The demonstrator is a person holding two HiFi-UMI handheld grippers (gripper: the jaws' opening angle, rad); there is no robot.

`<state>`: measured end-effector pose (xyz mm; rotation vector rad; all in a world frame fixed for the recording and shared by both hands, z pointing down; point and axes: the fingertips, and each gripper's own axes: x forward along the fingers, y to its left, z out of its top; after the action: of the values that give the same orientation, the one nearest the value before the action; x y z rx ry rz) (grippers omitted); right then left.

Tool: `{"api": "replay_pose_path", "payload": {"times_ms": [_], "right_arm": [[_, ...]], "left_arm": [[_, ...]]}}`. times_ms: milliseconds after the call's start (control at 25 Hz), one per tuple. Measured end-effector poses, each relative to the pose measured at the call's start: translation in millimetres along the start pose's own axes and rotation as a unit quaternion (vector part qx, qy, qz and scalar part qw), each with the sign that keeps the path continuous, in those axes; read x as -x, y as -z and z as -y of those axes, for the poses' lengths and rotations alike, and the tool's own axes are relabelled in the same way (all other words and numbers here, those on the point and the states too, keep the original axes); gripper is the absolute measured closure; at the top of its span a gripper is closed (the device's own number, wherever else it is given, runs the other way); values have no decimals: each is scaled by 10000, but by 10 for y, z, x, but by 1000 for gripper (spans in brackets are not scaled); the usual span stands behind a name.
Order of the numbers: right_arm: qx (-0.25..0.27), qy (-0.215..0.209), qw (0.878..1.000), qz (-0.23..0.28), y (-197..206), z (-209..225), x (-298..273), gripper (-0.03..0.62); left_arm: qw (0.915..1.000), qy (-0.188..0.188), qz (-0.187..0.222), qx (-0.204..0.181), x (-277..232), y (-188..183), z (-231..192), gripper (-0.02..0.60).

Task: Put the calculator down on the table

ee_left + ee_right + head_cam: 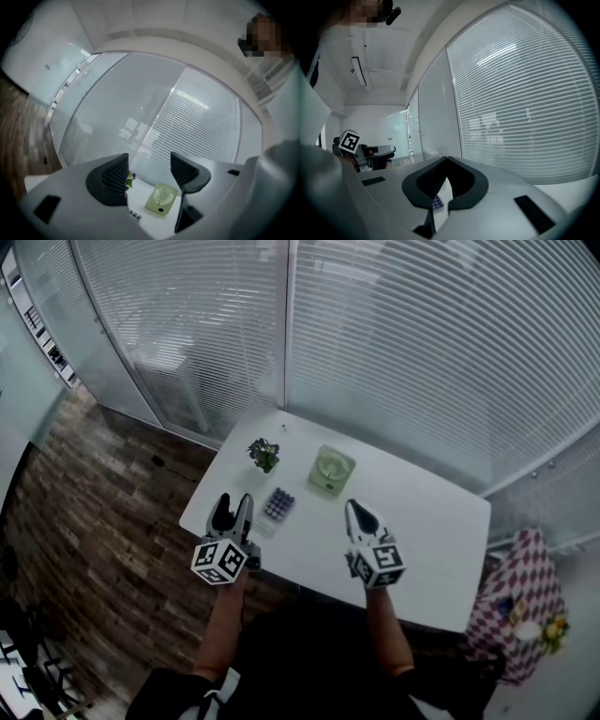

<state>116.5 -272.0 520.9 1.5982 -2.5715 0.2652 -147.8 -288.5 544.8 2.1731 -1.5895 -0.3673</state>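
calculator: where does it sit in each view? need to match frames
Head view: the calculator lies on the white table, between the plant and the left gripper, left of the green fan.
Left gripper view: bottom centre, only a few keys show, lower left of the fan.
Right gripper view: purple keys peek through the gap under the closed jaws.
Shared landmark: the window blinds, in all three.

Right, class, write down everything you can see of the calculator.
The calculator is small and flat, with a pale body and a block of purple keys facing up. It lies on the white table, on the person's side of the potted plant, left of the green fan. Only the table touches it; the open left gripper hangs just to its left. Its display is too small to make out.
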Motion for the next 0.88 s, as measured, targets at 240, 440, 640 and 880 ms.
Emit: {"api": "replay_pose_path", "payload": {"times_ms": [240, 440, 640, 880], "right_arm": [[66, 63, 10000, -18, -74, -29, -19, 588], [176, -41, 9998, 120, -103, -112, 2, 588], [222, -97, 9993, 294, -113, -144, 13, 588], [279, -90, 9991, 305, -99, -155, -2, 588]], "left_arm": [[9721, 237, 381, -2304, 112, -397, 448, 321], [9442, 214, 637, -3225, 269, -582, 684, 321], [9442, 289, 504, -3241, 283, -456, 635, 321], [9503, 293, 527, -3055, 287, -485, 649, 321]]}}
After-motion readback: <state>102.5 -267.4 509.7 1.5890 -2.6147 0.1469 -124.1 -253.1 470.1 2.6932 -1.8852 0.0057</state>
